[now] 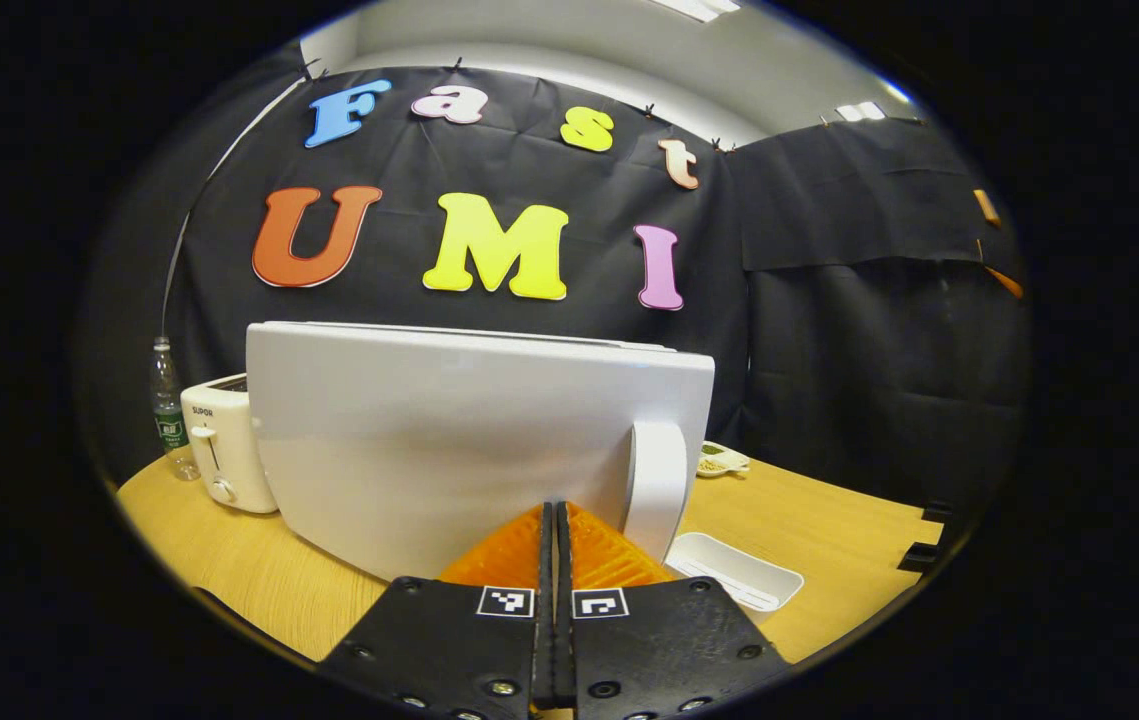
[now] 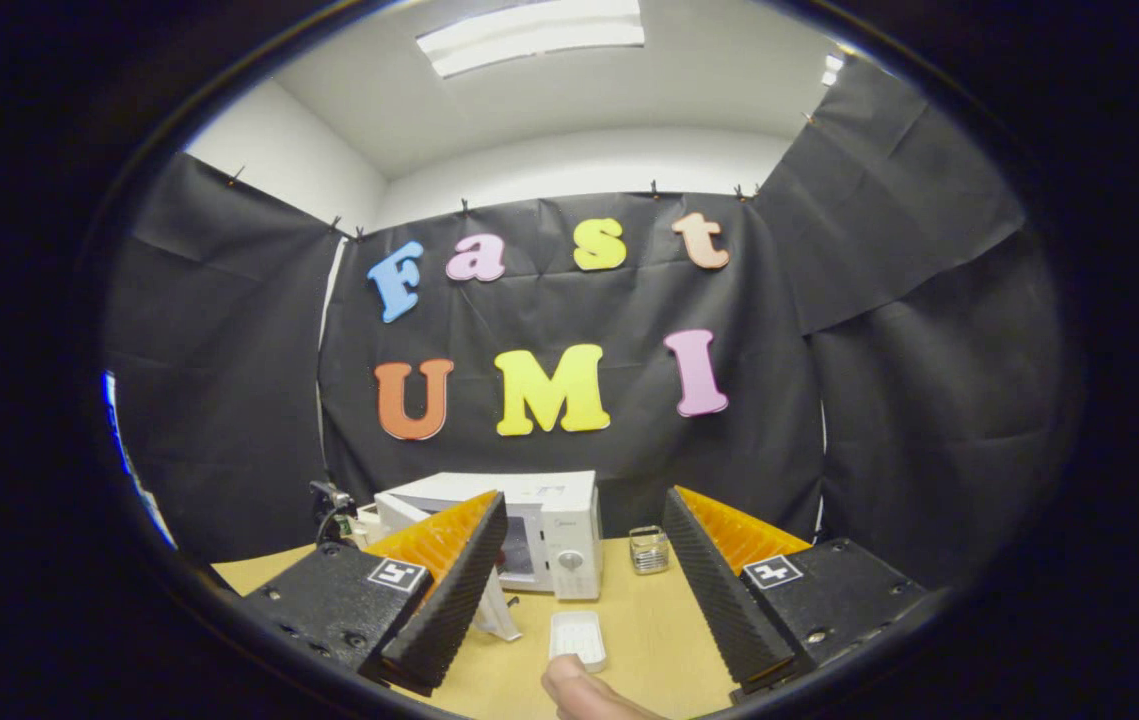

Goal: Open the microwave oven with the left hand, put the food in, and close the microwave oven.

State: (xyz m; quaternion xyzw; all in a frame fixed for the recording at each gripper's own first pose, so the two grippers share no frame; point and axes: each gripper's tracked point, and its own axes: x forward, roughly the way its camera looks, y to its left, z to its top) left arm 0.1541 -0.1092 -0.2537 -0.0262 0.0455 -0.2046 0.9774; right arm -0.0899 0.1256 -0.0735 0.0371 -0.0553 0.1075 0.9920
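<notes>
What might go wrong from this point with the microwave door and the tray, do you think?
The left gripper, fingers shut, sits low before the smooth open microwave door, beside its handle; a push there may slip. The right gripper is open and empty while the white tray lies on the table; closing the door now would probably leave it outside.

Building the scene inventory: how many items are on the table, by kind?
Microwave: 1
Toaster: 1
Plastic bottle: 1
White tray: 1
Glass container: 1
Small dish of food: 1
Total: 6
</notes>
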